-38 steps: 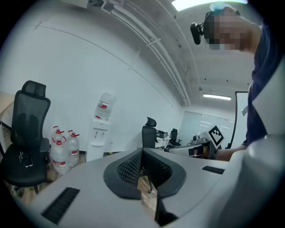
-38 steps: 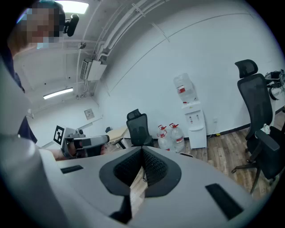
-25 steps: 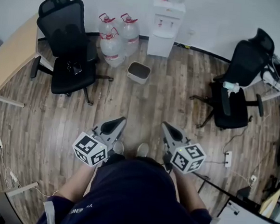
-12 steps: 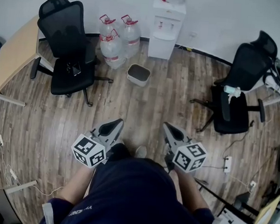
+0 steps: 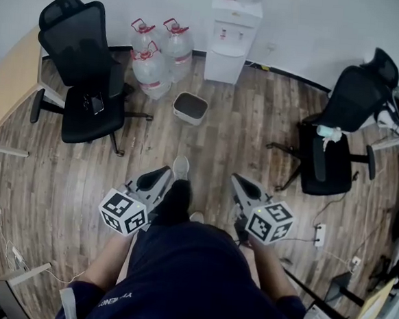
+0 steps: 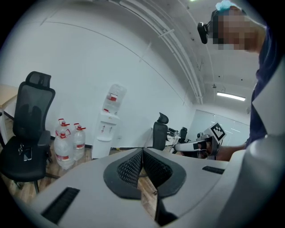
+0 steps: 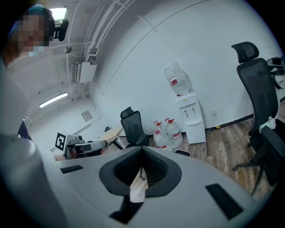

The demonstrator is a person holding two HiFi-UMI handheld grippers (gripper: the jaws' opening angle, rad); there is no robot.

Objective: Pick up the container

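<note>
Showing the approach step, as judged from the layout: nothing is held. The container (image 5: 190, 108), taken here to be the small open white bin with a dark inside, stands on the wooden floor (image 5: 207, 149) well ahead of both grippers and a little closer to the left one's line. A black office chair (image 5: 83, 70) stands ahead and to the left of the left gripper (image 5: 161, 176). The water bottles (image 5: 152, 59) cluster just beyond the container, and the water dispenser (image 5: 234, 27) stands against the wall ahead, between the two gripper lines. A second black chair (image 5: 343, 125) lies ahead and to the right of the right gripper (image 5: 240, 185). The left gripper is held at waist height close to the body, aimed forward and roughly level; its jaws meet pad to pad with nothing between them. One shoe (image 5: 180, 166) is set forward between the grippers, which suggests a stride toward the container. The right gripper mirrors the left, angled slightly inward, with its jaws likewise closed and empty. The next move probably calls for closing the distance, lowering a gripper toward the floor and parting its jaws to straddle the container's rim. Which gripper will take it cannot be told.
</note>
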